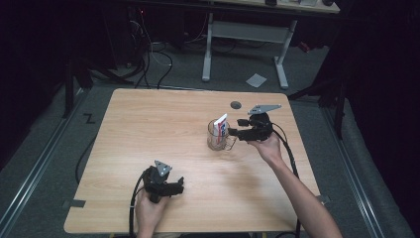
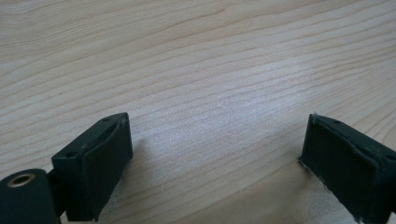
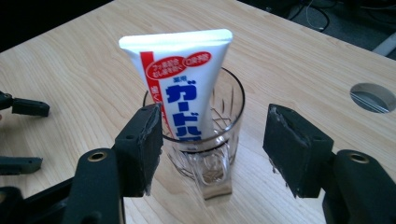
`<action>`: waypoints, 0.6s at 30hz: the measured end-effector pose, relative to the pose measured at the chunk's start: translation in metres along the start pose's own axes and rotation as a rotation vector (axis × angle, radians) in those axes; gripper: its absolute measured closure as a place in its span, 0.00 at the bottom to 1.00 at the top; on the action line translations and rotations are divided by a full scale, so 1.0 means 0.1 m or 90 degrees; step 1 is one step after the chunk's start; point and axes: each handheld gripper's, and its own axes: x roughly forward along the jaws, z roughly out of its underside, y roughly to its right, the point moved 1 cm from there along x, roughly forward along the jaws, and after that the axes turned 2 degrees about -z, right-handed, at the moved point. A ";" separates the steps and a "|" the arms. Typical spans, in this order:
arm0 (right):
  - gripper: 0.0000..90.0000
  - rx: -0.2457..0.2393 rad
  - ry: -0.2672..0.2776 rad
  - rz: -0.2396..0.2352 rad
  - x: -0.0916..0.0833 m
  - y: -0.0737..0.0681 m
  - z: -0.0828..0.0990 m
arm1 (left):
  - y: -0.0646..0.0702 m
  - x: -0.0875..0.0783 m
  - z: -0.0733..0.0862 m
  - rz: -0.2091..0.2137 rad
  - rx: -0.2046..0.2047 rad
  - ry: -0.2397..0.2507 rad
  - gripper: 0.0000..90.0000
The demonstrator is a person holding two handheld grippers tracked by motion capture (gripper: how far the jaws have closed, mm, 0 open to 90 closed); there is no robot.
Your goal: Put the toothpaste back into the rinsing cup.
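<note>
Glass mug (image 3: 205,140) with toothpaste tube (image 3: 184,84) — just beyond right gripper (image 3: 215,149)

A light wooden table (image 1: 148,129) with a round cable hole (image 1: 236,104) near its far edge stands on grey floor — behind it, a white-framed desk (image 1: 245,32), loose black cables (image 1: 148,59) and a pale paper sheet (image 1: 256,80) on the floor.
</note>
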 end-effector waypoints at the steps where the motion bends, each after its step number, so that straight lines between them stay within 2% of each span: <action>1: 0.42 -0.001 0.001 0.001 -0.02 0.01 0.00 | 0.00 0.00 0.00 0.000 0.000 0.000 0.10; 7: 0.43 -0.007 0.006 0.002 -0.12 0.02 0.01 | 0.00 0.00 0.00 0.000 0.000 0.000 0.10; 18: 0.44 -0.001 0.009 0.013 -0.25 0.04 0.03 | 0.00 0.00 0.00 0.000 0.000 0.000 0.10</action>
